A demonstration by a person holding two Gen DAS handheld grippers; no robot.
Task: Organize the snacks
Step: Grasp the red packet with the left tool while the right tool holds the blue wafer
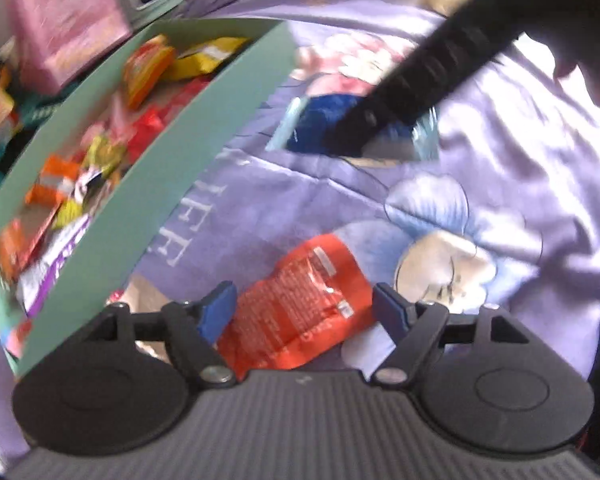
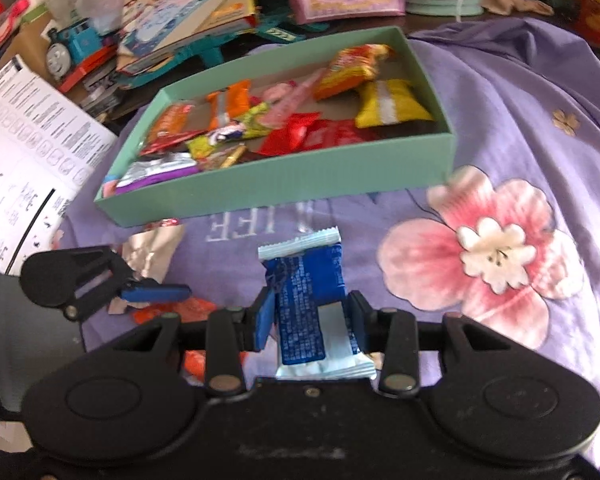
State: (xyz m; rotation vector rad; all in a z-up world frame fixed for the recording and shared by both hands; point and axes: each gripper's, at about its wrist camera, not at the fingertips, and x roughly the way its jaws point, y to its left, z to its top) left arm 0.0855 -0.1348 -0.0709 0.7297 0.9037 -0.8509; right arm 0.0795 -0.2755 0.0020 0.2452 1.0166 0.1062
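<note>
Snacks: blue foil packet (image 2: pixel 308 300) pinched between right gripper (image 2: pixel 310 322) fingers, likely bound for green cardboard tray (image 2: pixel 284 188); orange-red foil pouch (image 1: pixel 300 304) on cloth between spread left gripper (image 1: pixel 304 312) fingers, unpinched.

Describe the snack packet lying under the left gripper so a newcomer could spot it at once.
Start at the green box on the purple floral cloth. In front of its long wall, on the cloth, lies the orange-red packet, below the left gripper's open jaws. It shows fine white print, unlike the blue packet held by the right gripper.

Snacks (image 2: pixel 340 68) in box (image 2: pixel 284 184), box on cloth (image 2: pixel 512 92), clutter (image 2: pixel 172 24) behind
</note>
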